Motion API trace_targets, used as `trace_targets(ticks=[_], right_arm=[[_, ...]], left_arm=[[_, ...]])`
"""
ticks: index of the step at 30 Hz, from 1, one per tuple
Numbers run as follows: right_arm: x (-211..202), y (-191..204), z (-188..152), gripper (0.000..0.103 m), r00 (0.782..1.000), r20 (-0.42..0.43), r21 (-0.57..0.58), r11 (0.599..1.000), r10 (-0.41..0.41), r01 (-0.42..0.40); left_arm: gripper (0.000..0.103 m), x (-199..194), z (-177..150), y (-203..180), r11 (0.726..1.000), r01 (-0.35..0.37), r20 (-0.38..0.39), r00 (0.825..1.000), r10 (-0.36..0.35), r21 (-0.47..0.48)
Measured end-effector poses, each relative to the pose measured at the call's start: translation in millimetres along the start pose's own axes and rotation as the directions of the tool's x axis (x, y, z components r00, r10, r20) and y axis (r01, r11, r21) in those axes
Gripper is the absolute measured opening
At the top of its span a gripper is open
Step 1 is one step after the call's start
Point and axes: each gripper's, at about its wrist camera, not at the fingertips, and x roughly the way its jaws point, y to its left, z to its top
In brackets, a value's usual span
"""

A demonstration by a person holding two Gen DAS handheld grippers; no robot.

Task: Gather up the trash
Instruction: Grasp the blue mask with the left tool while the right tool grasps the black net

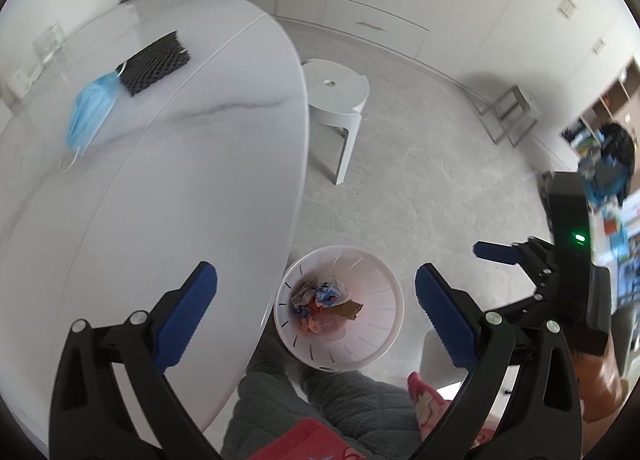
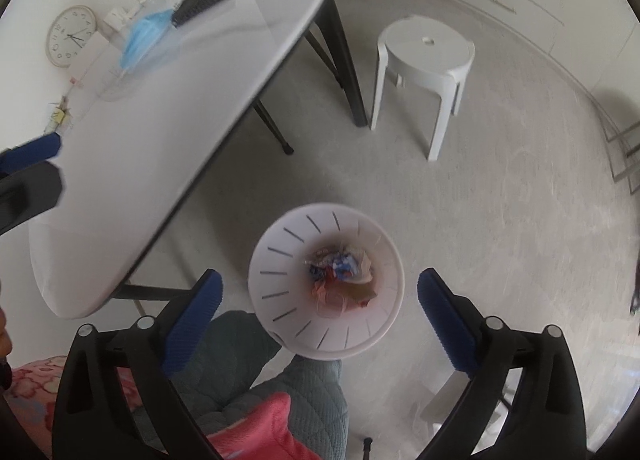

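Right gripper [image 2: 320,300] over bin [image 2: 280,260] (clock [image 2: 71,35] visible)

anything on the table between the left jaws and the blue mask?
Nothing. In the left wrist view, only bare white table separates the open left gripper from the face mask.

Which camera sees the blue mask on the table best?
The left wrist view: the mask looks bigger there, with an ear loop showing beside the black mesh pad. The right wrist view shows the same mask smaller, farther off and partly blurred.
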Motion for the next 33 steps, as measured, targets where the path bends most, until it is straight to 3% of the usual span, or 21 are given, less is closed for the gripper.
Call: trace_targets(ticks=[7, 16, 20, 24, 26, 29, 33], right_arm=[[-27, 21, 54, 0.1, 0.996, 0.078, -0.092, 0.995, 0.044, -0.037], [-28, 74, 161, 0.1, 0.981, 0.166, -0.155, 0.985, 0.097, -0.072], [-5, 102, 218, 0.1, 0.981, 0.173, -0.12, 0.99, 0.092, -0.072], [27, 127, 263, 0.1, 0.984, 0.16, -0.095, 0.994, 0.073, -0.058], [48, 139, 286, 0.1, 0.988, 0.142, -0.088, 0.995, 0.065, -0.053], [77, 155, 312, 0.1, 0.992, 0.119, -0.095, 0.995, 0.048, -0.037], [107, 172, 334, 0.1, 0.995, 0.091, -0.105, 0.994, 0.025, -0.016]], left_arm=[[0.095, -10, 23, 35, 0.994, -0.042, 0.029, 0.999, 0.045, -0.104], [0.095, -10, 82, 154, 0.963, -0.169, 0.091, 0.977, 0.192, -0.211], [0.095, 14, 110, 225, 0.923, -0.225, 0.076, 0.963, 0.26, -0.313], [0.095, 46, 136, 289, 0.878, -0.194, 0.097, 0.961, 0.261, -0.437], [0.095, 63, 148, 306, 0.88, -0.193, 0.103, 0.96, 0.261, -0.433], [0.094, 90, 163, 318, 0.909, -0.206, 0.099, 0.961, 0.257, -0.362], [0.076, 115, 172, 324, 0.941, -0.202, 0.079, 0.97, 0.231, -0.273]])
